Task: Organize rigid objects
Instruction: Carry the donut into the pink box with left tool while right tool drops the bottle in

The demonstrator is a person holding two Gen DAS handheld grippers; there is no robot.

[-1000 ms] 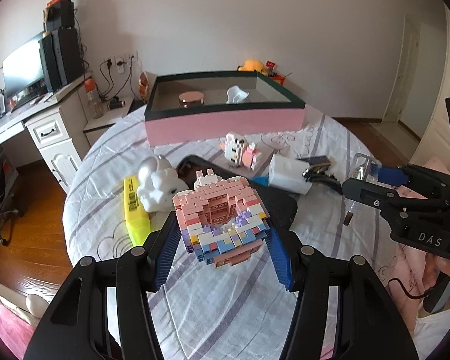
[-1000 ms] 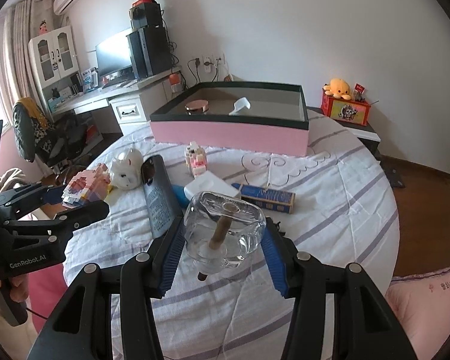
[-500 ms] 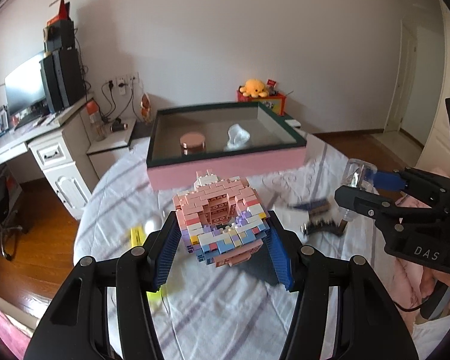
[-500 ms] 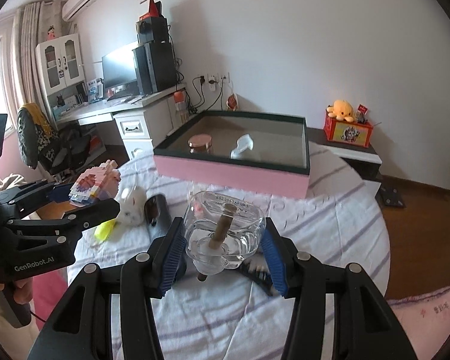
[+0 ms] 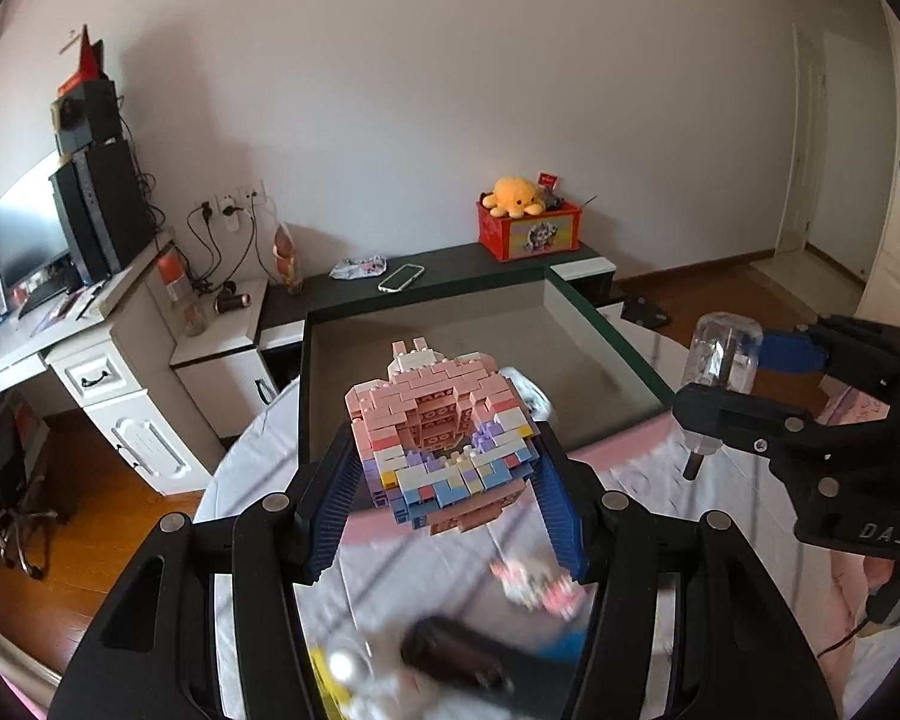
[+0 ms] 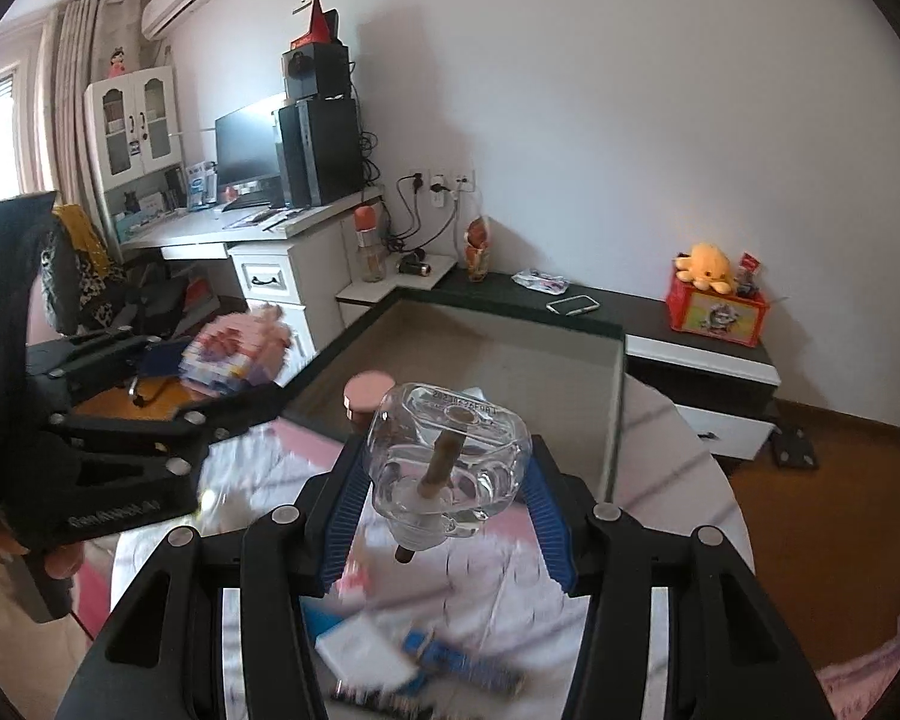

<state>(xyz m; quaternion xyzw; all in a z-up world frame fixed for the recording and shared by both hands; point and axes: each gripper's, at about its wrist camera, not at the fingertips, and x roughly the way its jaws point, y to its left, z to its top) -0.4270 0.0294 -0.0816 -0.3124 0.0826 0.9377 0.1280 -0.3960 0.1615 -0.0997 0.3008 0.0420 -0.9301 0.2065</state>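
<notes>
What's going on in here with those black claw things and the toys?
A person is tidying a table using two hand-held grippers. The left gripper is clamped on a pastel brick model, and the right gripper is clamped on a clear glass bottle. Both are held in the air near the near edge of a large pink box, which already holds a rose-gold lidded jar. More items lie on the striped tablecloth.

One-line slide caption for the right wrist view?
Right gripper carries a clear glass bottle toward the pink-sided box; left gripper holds a brick model.
</notes>
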